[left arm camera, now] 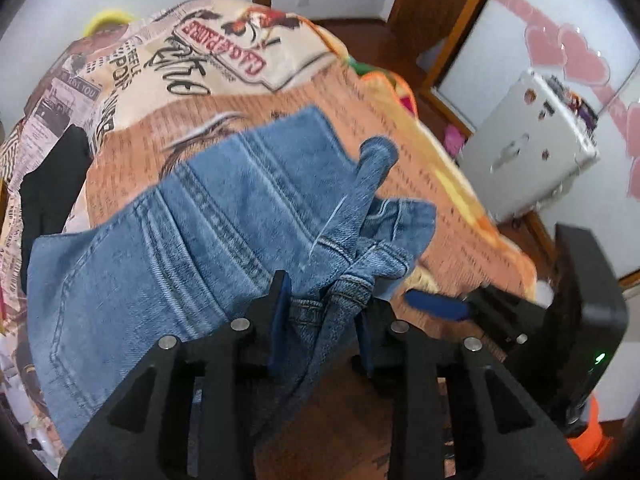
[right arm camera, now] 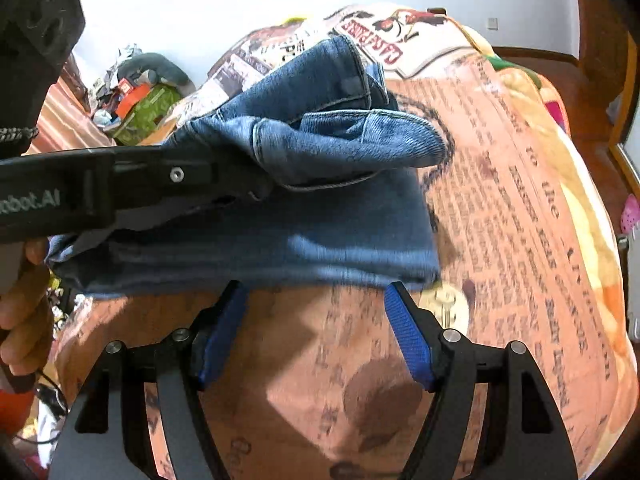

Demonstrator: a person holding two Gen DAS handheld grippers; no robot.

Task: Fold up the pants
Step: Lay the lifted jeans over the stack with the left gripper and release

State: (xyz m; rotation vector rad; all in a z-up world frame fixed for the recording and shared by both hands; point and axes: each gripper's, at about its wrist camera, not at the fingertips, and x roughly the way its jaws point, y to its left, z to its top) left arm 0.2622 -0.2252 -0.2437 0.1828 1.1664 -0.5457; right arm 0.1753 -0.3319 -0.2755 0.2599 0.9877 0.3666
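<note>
A bed [left arm camera: 420,168] covered by a newsprint-patterned blanket [right arm camera: 520,208] carries the blue denim pants [left arm camera: 192,216], which lie part-folded across it, a bunched waistband end brought over the flat layer. The step in hand is judged to be laying that fold down. The left tongs [left arm camera: 320,312] are seen narrowly parted with denim between the pads; whether it is pinched cannot be told. The right tongs [right arm camera: 316,332] are held wide and empty, just short of the cloth's near edge. Next, release and smoothing are called for.
</note>
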